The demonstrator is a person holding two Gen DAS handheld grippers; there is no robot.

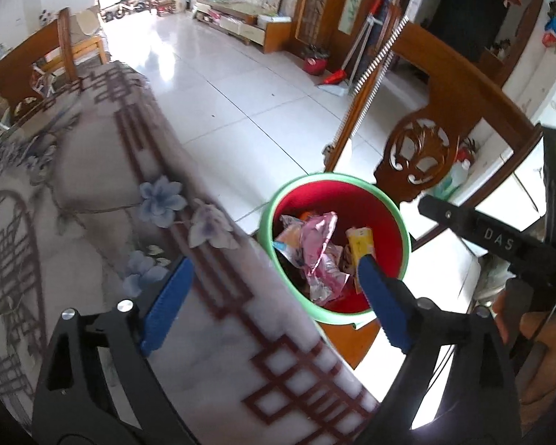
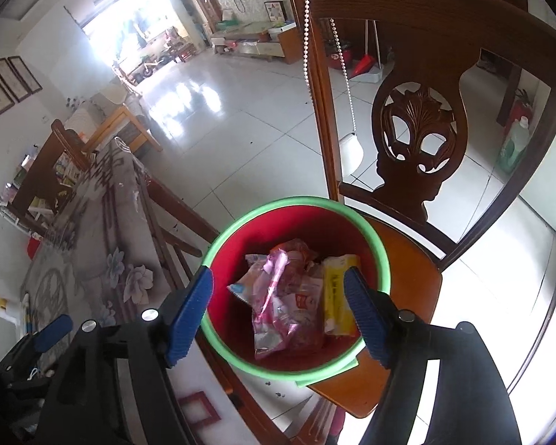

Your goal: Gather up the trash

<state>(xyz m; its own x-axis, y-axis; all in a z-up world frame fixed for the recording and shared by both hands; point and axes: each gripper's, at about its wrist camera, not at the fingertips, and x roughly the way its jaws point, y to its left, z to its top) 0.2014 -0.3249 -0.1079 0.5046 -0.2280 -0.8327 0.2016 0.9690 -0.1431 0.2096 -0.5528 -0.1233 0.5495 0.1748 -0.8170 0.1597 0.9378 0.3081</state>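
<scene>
A red bin with a green rim [image 1: 315, 178] [image 2: 296, 200] stands on the seat [image 2: 407, 259] of a carved wooden chair [image 1: 419, 155], beside the table. Inside lie a crumpled pink wrapper [image 1: 320, 256] [image 2: 274, 296], a yellow packet [image 1: 359, 239] [image 2: 337, 293] and other wrappers. My left gripper [image 1: 274, 263] is open and empty. One blue finger is over the tablecloth, the other over the bin's near side. My right gripper [image 2: 278, 272] hangs open and empty straight above the bin. Its black body [image 1: 500, 241] shows in the left wrist view.
A table with a flowered, patterned cloth [image 1: 92, 185] [image 2: 103, 222] borders the bin on the left. A white bead cord [image 2: 346, 85] hangs by the chair back. Tiled floor lies beyond, with a red dustpan [image 1: 333, 78], a red pot [image 1: 315, 65] and a green bottle [image 2: 515, 144].
</scene>
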